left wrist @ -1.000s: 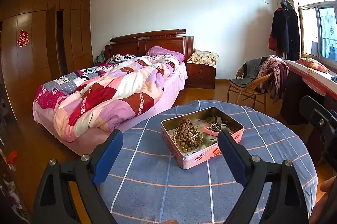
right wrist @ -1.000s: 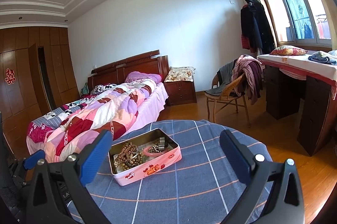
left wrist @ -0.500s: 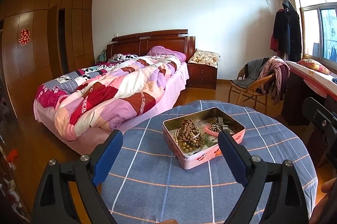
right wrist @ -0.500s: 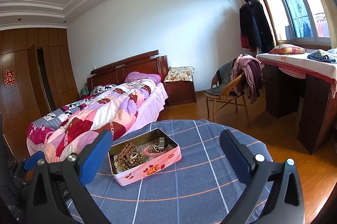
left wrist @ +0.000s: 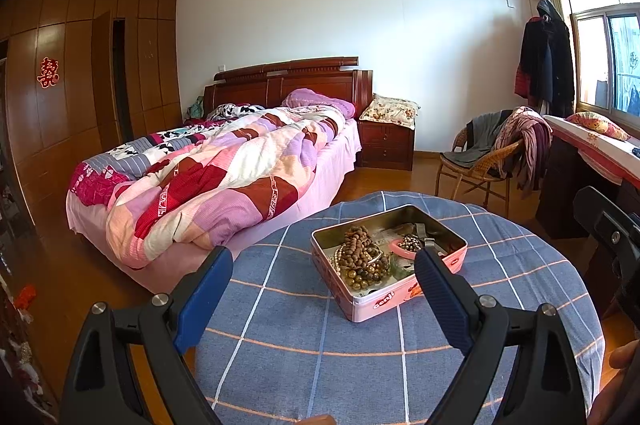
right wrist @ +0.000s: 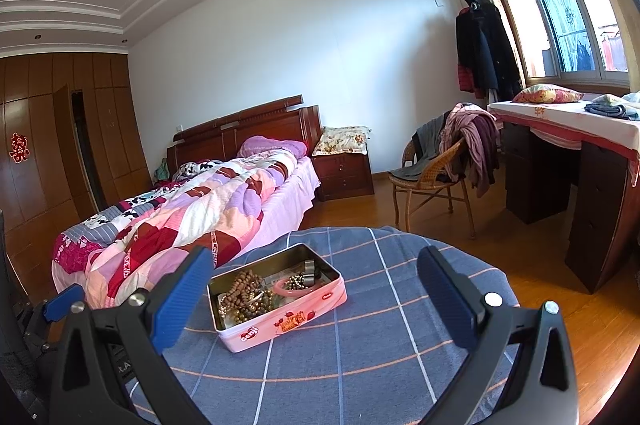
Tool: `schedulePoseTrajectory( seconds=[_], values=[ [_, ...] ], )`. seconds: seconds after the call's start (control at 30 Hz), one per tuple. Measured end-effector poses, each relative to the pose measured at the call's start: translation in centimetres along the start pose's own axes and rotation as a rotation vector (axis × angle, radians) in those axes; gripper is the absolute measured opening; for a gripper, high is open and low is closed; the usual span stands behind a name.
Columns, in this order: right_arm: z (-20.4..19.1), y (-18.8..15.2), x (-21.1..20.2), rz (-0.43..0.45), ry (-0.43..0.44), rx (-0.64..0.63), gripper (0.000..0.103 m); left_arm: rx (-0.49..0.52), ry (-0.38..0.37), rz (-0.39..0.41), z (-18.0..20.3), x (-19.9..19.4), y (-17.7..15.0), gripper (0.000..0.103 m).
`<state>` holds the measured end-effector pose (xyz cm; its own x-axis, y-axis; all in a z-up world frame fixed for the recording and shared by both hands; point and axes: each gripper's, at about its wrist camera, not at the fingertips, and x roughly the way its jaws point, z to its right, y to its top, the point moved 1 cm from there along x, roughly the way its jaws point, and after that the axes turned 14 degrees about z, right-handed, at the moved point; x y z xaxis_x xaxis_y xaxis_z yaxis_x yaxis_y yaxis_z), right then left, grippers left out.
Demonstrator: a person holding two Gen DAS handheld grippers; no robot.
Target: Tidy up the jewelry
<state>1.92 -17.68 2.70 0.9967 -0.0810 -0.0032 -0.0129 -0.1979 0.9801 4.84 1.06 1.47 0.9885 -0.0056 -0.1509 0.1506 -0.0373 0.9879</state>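
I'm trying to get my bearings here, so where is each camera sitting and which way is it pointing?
Left wrist: rides on the left tongs, above the near table edge, facing the pink tin and bed; its open blue fingers show, the right tongs at the right edge.
Right wrist: rides on the right tongs, further right, facing the tin, chair and desk; open fingers show, the left tongs lower left.
Shared: tin, table, bed, chair.
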Motion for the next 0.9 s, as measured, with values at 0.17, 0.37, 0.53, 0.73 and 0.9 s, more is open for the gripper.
schedulePoseTrajectory(
  seconds=[0.17,0.37,0.53,0.73,0.9],
  values=[
    [-0.01,-0.02,-0.03,0.0,-0.005,0.0,0.103,0.005,0.007,0.007,0.07,-0.06,0.1,0.092],
    [0.02,-0.13,-0.15,-0.001,-0.008,0.006,0.103,0.006,0.011,0.012,0.16,-0.09,0.27,0.092],
    [0.1,-0.31,-0.12,-0.006,-0.008,0.004,0.103,-0.006,0.014,0.006,0.1,0.0,0.14,0.092],
    [0.29,-0.45,-0.14,-0.009,-0.01,0.014,0.103,-0.008,0.016,0.005,0.14,0.1,-0.02,0.092],
    [0.29,-0.47,-0.13,-0.01,-0.01,0.013,0.103,-0.009,0.014,0.006,0.17,0.09,-0.05,0.092]
  ],
)
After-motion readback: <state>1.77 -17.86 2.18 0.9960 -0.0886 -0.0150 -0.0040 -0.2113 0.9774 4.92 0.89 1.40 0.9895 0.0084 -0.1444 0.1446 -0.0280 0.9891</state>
